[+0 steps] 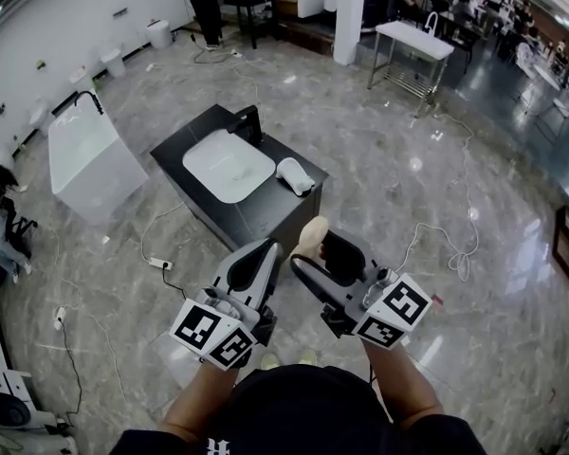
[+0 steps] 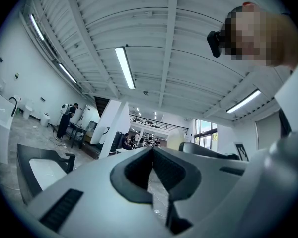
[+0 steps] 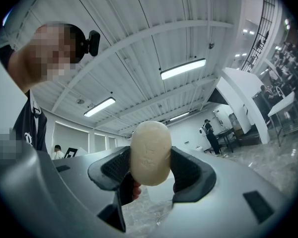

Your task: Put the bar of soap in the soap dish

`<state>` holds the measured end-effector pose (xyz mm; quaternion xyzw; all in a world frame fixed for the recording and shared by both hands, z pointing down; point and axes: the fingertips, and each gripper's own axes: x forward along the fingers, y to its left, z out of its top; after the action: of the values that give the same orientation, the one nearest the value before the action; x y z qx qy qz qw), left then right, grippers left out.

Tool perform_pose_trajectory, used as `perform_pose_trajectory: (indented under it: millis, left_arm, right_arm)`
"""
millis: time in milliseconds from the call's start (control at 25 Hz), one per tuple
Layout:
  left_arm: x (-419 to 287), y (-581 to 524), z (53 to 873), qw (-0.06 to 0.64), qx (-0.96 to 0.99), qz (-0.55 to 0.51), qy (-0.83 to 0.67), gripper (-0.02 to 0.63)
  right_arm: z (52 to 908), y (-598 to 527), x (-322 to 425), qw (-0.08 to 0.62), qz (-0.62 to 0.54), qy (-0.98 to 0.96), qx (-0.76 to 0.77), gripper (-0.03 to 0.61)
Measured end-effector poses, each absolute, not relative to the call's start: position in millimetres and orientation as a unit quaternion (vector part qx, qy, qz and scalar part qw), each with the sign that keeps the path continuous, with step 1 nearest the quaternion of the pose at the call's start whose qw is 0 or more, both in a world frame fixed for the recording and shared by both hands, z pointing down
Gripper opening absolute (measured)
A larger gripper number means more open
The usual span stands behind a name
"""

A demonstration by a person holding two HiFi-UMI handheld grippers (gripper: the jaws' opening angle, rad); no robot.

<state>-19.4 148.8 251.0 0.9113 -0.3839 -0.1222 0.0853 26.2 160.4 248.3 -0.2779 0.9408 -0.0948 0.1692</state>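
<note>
Head view, looking steeply down at a person who holds a gripper in each hand above a grey marbled floor point(image 1: 379, 159).

Right gripper point(image 1: 315, 254): its jaws pinch the bar of soap point(image 1: 313, 233). The right gripper view shows the two dark pads pressed against the left and right flanks of the pale, oval bar of soap point(image 3: 150, 152), which stands upright between them and rises above the pad tips. The right gripper point(image 3: 151, 166) is raised in the air, in front of the person's body.

Left gripper point(image 1: 266, 250): it is held just beside the right one, at about the same height. In the left gripper view the jaws of the left gripper point(image 2: 152, 155) are pressed together at their tips, with nothing between them.

Soap dish point(image 1: 295, 174): a white piece resting on the top of a dark vanity cabinet point(image 1: 266, 211), just to the right of the white basin point(image 1: 229, 165). It lies well apart from the soap, farther from the person. A black faucet point(image 1: 249, 123) stands at the far edge of the basin. A white bathtub point(image 1: 93, 164) stands on the floor to the left of the cabinet.
</note>
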Motion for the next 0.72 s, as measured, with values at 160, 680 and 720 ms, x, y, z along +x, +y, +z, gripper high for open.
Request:
perform_pose_trajectory:
  millis: [160, 680, 720]
  left_arm:
    - [-15, 151, 250, 0.082, 0.909, -0.121, -0.389, 0.008]
    - [-2, 145, 260, 0.086, 0.901, -0.119, -0.409, 0.008]
    - [-1, 144, 261, 0.087, 0.9, -0.118, -0.41, 0.008]
  right_arm:
    - [250, 162, 32, 0.17, -0.097, 0.941, -0.274, 0.256]
    - [260, 155, 48, 0.173, -0.111, 0.942, -0.267, 0.255]
    - [262, 153, 49, 0.172, -0.113, 0.941, -0.267, 0.255]
